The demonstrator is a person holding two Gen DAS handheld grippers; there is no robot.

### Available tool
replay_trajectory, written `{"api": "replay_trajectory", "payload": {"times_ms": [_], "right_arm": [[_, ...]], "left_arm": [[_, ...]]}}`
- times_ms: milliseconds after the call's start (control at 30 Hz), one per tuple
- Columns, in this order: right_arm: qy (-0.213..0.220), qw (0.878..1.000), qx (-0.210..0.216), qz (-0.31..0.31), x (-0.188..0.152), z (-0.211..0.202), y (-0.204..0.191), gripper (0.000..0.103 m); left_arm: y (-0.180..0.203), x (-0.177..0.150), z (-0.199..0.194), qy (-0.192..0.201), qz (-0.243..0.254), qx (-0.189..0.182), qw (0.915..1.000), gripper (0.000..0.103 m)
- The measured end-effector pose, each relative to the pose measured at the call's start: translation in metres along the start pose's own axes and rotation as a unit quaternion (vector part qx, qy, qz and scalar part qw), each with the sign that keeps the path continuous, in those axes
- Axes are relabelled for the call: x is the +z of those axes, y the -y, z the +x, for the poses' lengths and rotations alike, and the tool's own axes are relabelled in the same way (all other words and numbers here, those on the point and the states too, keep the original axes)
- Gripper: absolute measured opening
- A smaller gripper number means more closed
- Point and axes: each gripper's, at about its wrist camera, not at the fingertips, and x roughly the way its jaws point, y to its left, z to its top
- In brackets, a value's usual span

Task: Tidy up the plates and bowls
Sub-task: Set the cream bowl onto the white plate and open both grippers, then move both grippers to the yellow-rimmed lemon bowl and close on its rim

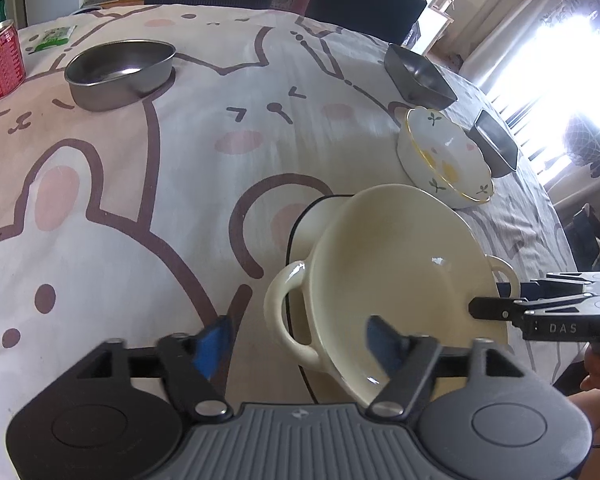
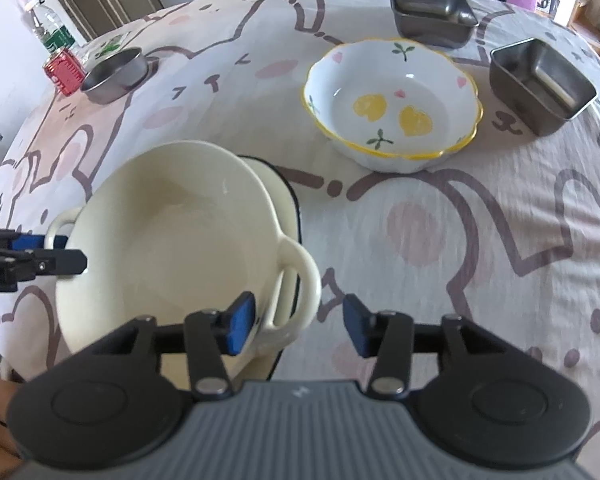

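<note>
So the step here looks like stacking: the cream two-handled bowl (image 2: pixel 168 240) sits tilted on top of a second cream dish (image 2: pixel 278 196), near the front edge of the worktop (image 2: pixel 480 260). Both grippers look like they've let go. The left gripper (image 1: pixel 300 344) has its jaws spread wide around the left handle and rim, pads clear of the ceramic. The right gripper (image 2: pixel 298 326) is about half open, straddling the right handle without pinching it. Bowl isn't seated level, so it may need a nudge. Next likely target is the flowered bowl (image 2: pixel 392 104), which is just behind the stack; the metal dishes sit further back. That calls for backing both grippers off without knocking the handles.
</note>
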Motion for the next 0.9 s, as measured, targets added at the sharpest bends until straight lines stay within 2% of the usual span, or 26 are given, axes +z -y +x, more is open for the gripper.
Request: {"api": "replay_trajectory", "payload": {"times_ms": [67,167,233,300,567,900], "right_arm": [[0.004,1.000,0.001,-0.007,-0.002,0.000,-0.002,0.064],[0.022,1.000,0.005,-0.013,-0.003,-0.004,-0.001,0.081],[0.037,0.999,0.006,-0.014,-0.003,-0.009,0.000,0.090],[0.049,0.999,0.010,-0.014,-0.002,-0.015,0.002,0.103],[0.094,0.995,0.023,0.000,0.004,-0.041,0.019,0.103],[0.150,0.987,-0.001,0.062,0.018,-0.065,0.064,0.103]], "left_arm": [[0.002,0.001,-0.001,0.002,0.004,0.002,1.0000,0.086],[0.006,0.003,-0.004,0.010,0.013,0.007,0.9998,0.098],[0.012,0.005,-0.007,0.023,0.025,0.014,0.9993,0.102],[0.018,0.008,-0.011,0.036,0.034,0.020,0.9986,0.103],[0.052,0.027,-0.020,0.072,0.056,0.009,0.9958,0.103],[0.097,0.057,-0.018,0.123,0.066,-0.010,0.9901,0.103]]}}
